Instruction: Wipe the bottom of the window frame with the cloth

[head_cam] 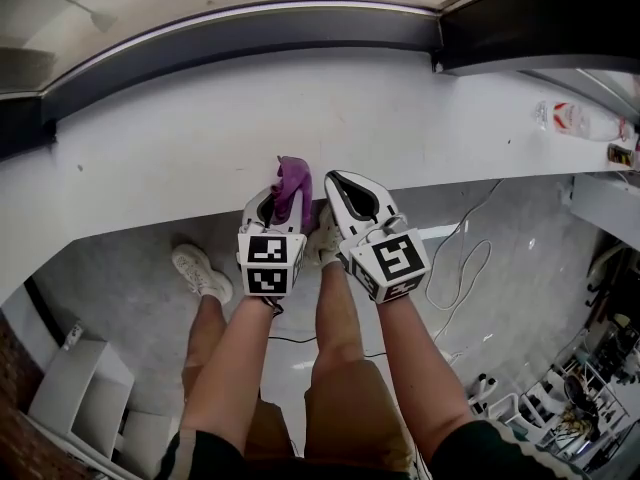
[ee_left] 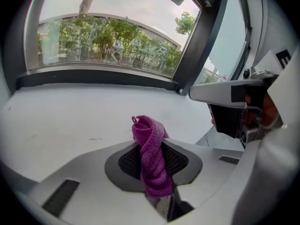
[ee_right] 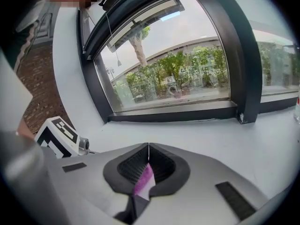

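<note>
A bunched purple cloth (head_cam: 294, 181) (ee_left: 149, 131) stands upright between the jaws of my left gripper (head_cam: 284, 204) (ee_left: 152, 165), which is shut on it. The gripper hovers at the near edge of the white sill (head_cam: 200, 138). My right gripper (head_cam: 337, 180) (ee_right: 148, 148) is right beside it, tips pressed together; a purple sliver shows low in its slit, and I cannot make out what it is. The dark bottom rail of the window frame (head_cam: 250, 38) (ee_left: 93, 76) (ee_right: 178, 114) runs along the far side of the sill, well beyond both grippers.
A dark upright frame post (ee_left: 197, 36) (ee_right: 241, 55) meets the bottom rail at the right. A plastic bottle (head_cam: 575, 118) lies on the sill far right. Below are the person's legs, a white cable (head_cam: 465, 258) on the grey floor and a white shelf (head_cam: 80, 388).
</note>
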Motion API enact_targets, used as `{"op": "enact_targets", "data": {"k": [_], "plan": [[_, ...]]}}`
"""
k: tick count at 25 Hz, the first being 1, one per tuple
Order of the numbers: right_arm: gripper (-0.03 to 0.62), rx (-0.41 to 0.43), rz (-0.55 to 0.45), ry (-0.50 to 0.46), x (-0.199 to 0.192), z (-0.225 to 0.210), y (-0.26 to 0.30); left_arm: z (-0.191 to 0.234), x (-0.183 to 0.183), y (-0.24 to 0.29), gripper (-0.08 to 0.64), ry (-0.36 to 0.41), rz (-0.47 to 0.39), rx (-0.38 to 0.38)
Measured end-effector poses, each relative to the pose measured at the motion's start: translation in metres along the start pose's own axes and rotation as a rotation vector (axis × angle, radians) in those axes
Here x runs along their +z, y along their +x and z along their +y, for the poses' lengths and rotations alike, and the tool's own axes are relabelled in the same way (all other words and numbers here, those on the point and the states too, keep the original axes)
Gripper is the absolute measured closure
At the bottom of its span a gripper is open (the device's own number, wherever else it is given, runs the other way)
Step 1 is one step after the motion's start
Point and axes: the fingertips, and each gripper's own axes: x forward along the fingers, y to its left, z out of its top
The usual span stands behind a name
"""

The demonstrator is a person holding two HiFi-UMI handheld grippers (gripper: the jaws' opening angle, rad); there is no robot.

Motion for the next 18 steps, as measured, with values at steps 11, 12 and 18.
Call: {"op": "enact_targets", "data": {"k": [11, 12, 18], "plan": [[0.577, 0.056, 0.017, -0.037, 0.002, 0.060, 0.038, 0.053, -0.014, -0.033, 0.466, 0.030, 0.004, 0.033], [0.577, 0.062, 0.019, -0.040, 0.002, 0.066, 0.042, 0.056, -0.015, -0.035, 0.466, 0.048, 0.006, 0.034], [0.577, 0.091, 0.023, -0.057, 0.005, 0.104, 0.064, 0.088, -0.020, -0.052, 0.466, 0.056, 0.000, 0.047]]}}
